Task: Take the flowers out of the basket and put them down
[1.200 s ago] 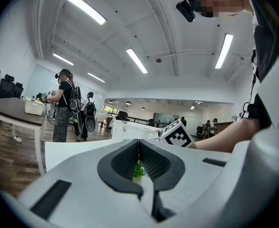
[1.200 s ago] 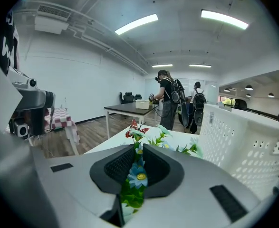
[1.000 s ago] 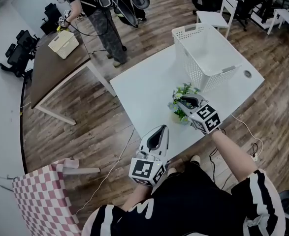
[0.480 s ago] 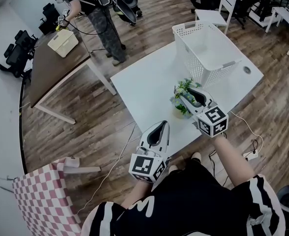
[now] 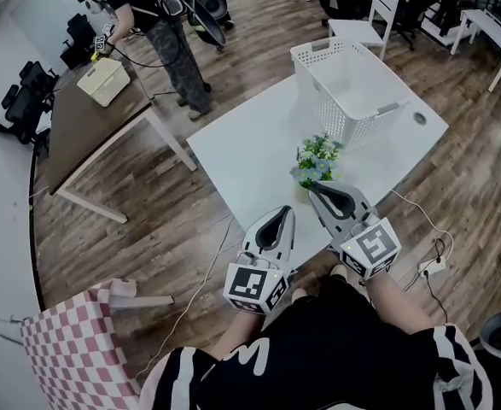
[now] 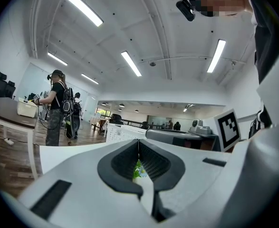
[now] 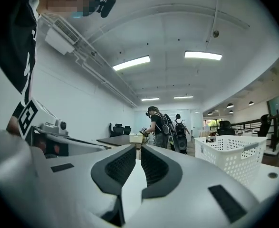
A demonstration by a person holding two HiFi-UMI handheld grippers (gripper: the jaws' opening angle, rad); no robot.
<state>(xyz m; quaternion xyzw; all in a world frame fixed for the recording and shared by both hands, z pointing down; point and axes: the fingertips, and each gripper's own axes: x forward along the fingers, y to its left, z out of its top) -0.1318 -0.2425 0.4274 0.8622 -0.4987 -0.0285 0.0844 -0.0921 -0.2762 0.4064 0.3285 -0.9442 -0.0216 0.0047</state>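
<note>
1. Head view: a small bunch of green-leaved flowers with pale blue and white blossoms (image 5: 317, 159) stands upright on the white rectangular table (image 5: 241, 156). It is outside the white perforated plastic basket (image 5: 317, 51), just beside the basket's near wall. The right gripper (image 5: 313, 188) points at the flowers, its tips close to them but not touching. The left gripper (image 5: 278, 216) hangs beside it over the table's near edge.
2. Left gripper view: the left gripper (image 6: 138, 141) has its jaws meeting at the tips and grips nothing. Through the hollow between the dark ribbed pads the flowers (image 6: 137, 170) show, standing farther off on the table (image 6: 68, 153). The basket (image 6: 122, 133) is behind them. A person in dark clothes with a backpack (image 6: 58, 110) stands at the left.
3. Right gripper view: the right gripper (image 7: 139, 148) has just been closing its jaws. They stand almost together with a thin slit left at the tips and nothing between them. The basket (image 7: 229, 156) is at the right, and a beige box (image 7: 136, 138) lies far beyond the tips.
</note>
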